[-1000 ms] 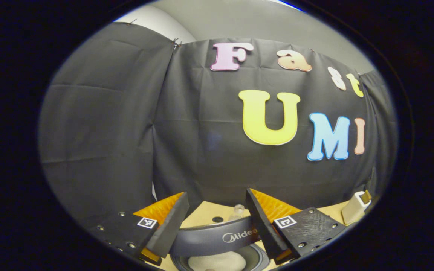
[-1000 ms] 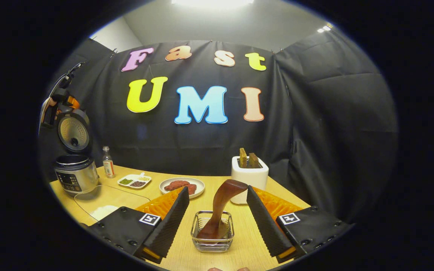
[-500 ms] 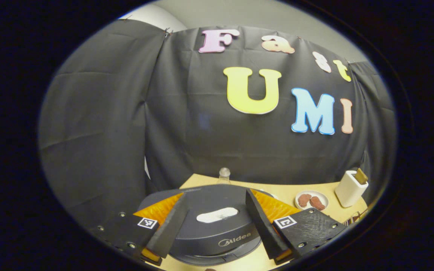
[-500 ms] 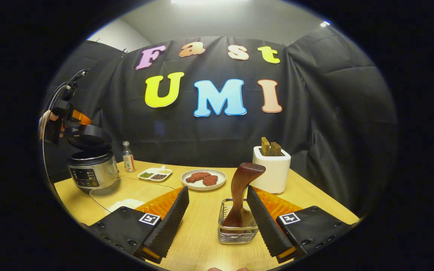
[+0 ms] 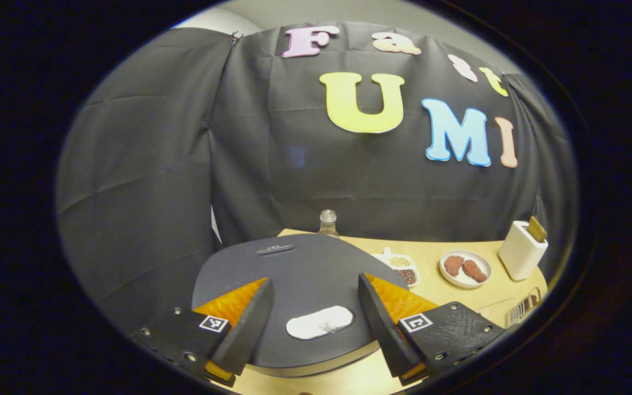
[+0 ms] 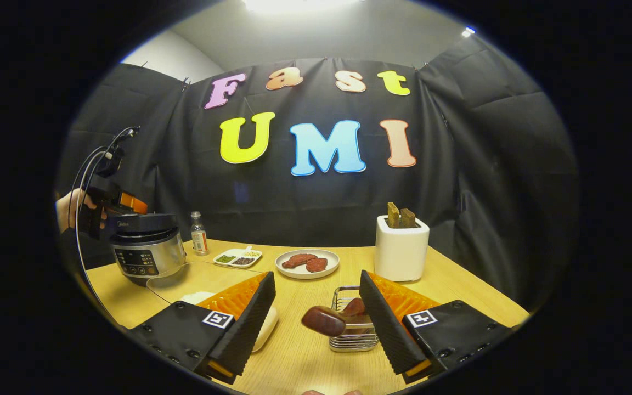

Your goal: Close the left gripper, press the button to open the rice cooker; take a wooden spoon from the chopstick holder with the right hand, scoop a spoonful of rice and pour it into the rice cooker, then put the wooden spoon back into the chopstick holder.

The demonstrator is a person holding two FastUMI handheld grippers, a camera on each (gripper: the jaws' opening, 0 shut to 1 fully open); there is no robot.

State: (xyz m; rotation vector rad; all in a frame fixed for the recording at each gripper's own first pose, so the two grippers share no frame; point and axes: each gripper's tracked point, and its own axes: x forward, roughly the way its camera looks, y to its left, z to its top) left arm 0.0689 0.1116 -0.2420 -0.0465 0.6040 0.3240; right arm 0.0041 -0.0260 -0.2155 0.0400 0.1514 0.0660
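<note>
Since the earlier frames the rice cooker (image 6: 146, 255) lid has come down from upright to shut, and the wooden spoon (image 6: 331, 319) has tipped from standing to leaning low over the rim of the chopstick holder (image 6: 351, 340).

Right gripper view, near to far from the chopstick holder: the right gripper (image 6: 316, 323) has its fingers spread apart and clamps nothing. The holder stands just inside the right finger, and the spoon's rounded end juts out of it into the gap between the fingers, apparently untouched by either. Left of the holder lies a glass dish of rice (image 6: 195, 293); beyond it, a plate of meat (image 6: 308, 263) and a white toaster (image 6: 401, 255); farthest left, the cooker, with the left gripper (image 6: 107, 206) and a hand (image 6: 69, 208) over its lid.

Left gripper view: the left gripper (image 5: 316, 323) is also apart, holding nothing, poised just above the closed lid (image 5: 299, 280), whose pale oval button (image 5: 320, 322) sits between the fingers.

Judged from this layout, the spoon is back in its holder and the cooker closed, so the sequence appears complete or nearly so.
</note>
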